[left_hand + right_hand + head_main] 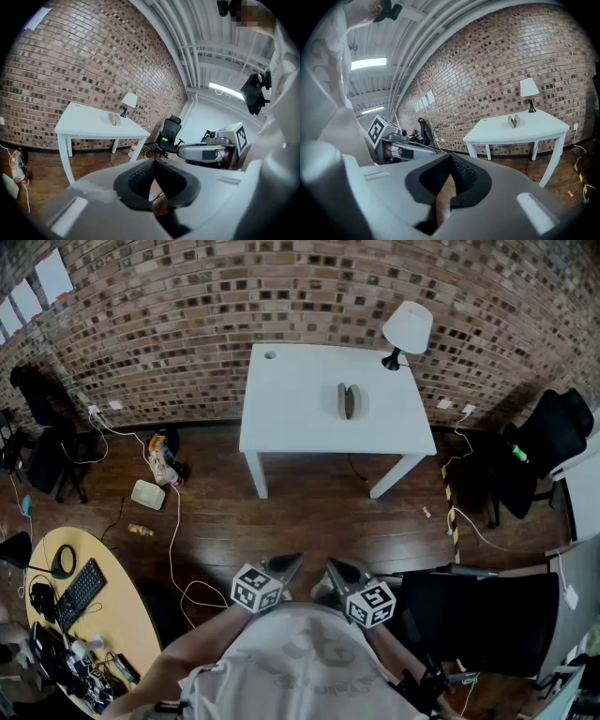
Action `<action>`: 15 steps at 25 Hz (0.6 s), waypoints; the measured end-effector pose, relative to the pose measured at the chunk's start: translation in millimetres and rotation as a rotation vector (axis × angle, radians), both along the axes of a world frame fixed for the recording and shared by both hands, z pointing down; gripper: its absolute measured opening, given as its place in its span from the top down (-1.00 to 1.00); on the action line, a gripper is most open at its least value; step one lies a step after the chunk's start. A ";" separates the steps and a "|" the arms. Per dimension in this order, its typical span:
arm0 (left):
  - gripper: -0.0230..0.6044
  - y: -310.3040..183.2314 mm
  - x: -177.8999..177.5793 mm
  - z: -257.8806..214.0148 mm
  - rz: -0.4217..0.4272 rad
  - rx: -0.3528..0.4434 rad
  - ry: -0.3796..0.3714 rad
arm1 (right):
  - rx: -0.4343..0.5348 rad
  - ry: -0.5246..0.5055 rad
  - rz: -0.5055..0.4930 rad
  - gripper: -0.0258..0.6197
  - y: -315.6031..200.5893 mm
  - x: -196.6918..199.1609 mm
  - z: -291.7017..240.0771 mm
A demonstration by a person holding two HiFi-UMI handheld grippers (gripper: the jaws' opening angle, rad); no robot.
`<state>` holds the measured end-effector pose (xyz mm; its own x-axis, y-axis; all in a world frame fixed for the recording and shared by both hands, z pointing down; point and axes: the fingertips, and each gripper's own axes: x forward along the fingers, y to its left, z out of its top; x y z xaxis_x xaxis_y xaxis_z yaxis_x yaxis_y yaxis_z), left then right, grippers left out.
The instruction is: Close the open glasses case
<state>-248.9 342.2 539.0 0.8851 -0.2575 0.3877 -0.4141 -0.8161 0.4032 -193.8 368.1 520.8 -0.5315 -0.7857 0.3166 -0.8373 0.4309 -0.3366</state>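
The open glasses case (348,400) stands on edge near the middle of a white table (291,418) by the brick wall, far from both grippers. It also shows small in the left gripper view as the case (113,119) and in the right gripper view as the case (513,121). My left gripper (287,567) and right gripper (337,570) are held close to the person's body, side by side over the wooden floor. Both point toward the table. Seen from their own cameras, the left gripper (153,161) and the right gripper (451,157) have their pads together with nothing between them.
A white lamp (407,332) stands on the table's far right corner. A black office chair (548,442) is at the right. A yellow round desk (94,606) with a keyboard is at the lower left. Cables and small items (155,474) lie on the floor left of the table.
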 end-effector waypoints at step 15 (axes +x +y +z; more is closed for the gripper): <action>0.91 -94.1 154.5 -7.8 0.052 0.044 -0.042 | 0.021 -0.046 0.029 0.90 -103.5 153.5 0.3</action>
